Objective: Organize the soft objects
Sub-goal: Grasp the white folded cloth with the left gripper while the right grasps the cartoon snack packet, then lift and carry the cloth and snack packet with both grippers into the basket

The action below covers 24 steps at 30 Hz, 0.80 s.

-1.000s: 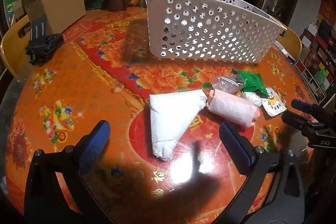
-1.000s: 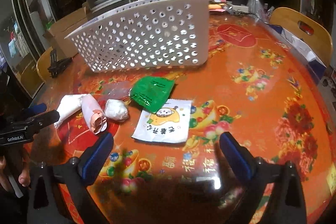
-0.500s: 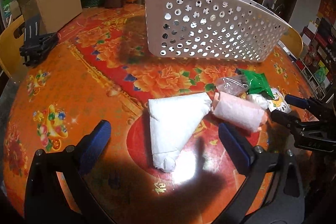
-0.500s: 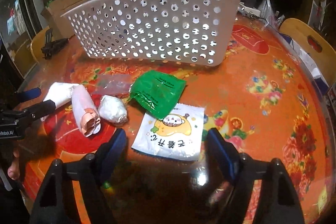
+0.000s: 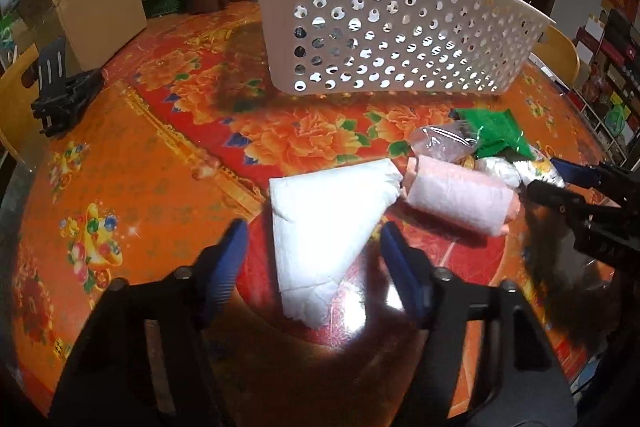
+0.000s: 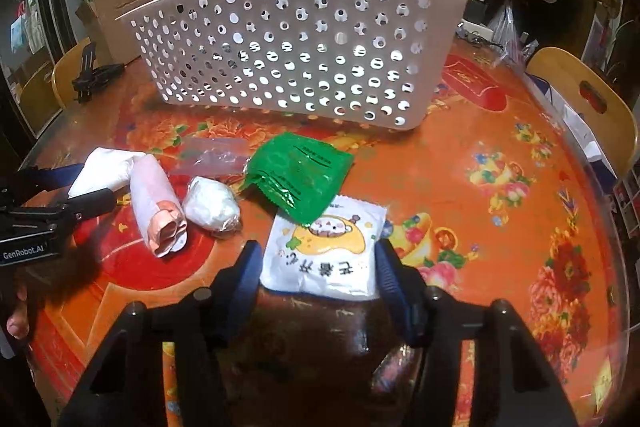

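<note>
A folded white cloth (image 5: 324, 223) lies on the table between the fingers of my left gripper (image 5: 314, 259), which is open around it. A pink roll (image 5: 456, 201) lies just to its right, with a clear bag (image 5: 444, 143), a green packet (image 5: 496, 133) and a white wad (image 5: 498, 171) beyond. In the right wrist view my right gripper (image 6: 318, 269) is open astride a white cartoon packet (image 6: 328, 255). The green packet (image 6: 300, 175), the white wad (image 6: 212, 205) and the pink roll (image 6: 158, 203) lie to its left. A white perforated basket (image 6: 296, 47) stands behind.
A cardboard box (image 5: 92, 7) and a black clamp-like tool (image 5: 60, 91) sit at the far left of the orange flowered table (image 5: 120, 155). Jars, a mug and stacked containers stand behind the basket (image 5: 384, 27). Wooden chairs (image 6: 584, 107) stand at the table's edge.
Both grippers have moved forward and down and narrowed. The left one now straddles the white cloth and the right one straddles the white cartoon packet.
</note>
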Motion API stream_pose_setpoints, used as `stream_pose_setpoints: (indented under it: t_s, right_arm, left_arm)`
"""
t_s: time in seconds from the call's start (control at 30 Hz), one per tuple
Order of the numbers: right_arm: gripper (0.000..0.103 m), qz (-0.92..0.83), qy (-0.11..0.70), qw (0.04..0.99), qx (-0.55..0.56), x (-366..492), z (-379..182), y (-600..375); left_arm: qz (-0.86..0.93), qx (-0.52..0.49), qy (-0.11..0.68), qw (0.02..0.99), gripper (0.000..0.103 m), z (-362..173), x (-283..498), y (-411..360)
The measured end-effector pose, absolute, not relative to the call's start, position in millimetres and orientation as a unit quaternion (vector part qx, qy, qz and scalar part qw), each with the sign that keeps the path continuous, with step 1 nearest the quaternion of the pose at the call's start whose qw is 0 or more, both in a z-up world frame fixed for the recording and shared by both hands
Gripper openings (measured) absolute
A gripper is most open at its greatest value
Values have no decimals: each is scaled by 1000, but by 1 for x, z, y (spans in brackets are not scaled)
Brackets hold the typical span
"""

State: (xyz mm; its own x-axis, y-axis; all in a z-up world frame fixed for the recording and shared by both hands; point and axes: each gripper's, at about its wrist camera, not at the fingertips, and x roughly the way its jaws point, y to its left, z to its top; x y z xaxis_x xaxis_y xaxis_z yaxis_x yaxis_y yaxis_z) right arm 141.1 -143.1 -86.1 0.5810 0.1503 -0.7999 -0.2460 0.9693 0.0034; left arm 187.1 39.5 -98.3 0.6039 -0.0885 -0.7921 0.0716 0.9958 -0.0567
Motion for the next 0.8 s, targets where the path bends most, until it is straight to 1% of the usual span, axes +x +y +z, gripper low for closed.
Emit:
stream_pose_setpoints:
  t_s: [0.07, 0.13, 0.17, 0.2, 0.23, 0.3, 0.4, 0.6, 0.8]
  right_arm:
    - [45, 111, 444, 888, -51, 141, -86, -145]
    - [42, 112, 441, 889, -48, 138, -85, -146]
    - [39, 112, 439, 890, -48, 137, -85, -147]
    - [32, 111, 437, 891, -45, 136, -84, -148]
    - [29, 113, 437, 892, -40, 136, -84, -150]
    - [28, 118, 437, 892, -25, 136, -84, -155]
    - [21, 124, 434, 892, -14, 135, -83, -159]
    - [18, 129, 425, 896, 3, 132, -81, -164]
    - [18, 124, 401, 908, 8, 124, -74, -166]
  left_arm:
    - [-50, -7, 440, 896, 47, -97, 186, 38]
    - [-50, -7, 439, 897, 44, -97, 185, 39]
    - [-51, -10, 439, 897, 41, -96, 185, 40]
    - [-52, -12, 438, 897, 38, -96, 184, 41]
    - [-53, -16, 437, 898, 37, -96, 184, 42]
    - [-53, -19, 433, 900, 35, -94, 182, 44]
    - [-52, -17, 417, 907, 34, -89, 176, 44]
    - [-53, -13, 395, 917, 34, -79, 165, 44]
    - [-52, -17, 387, 920, 34, -74, 156, 44]
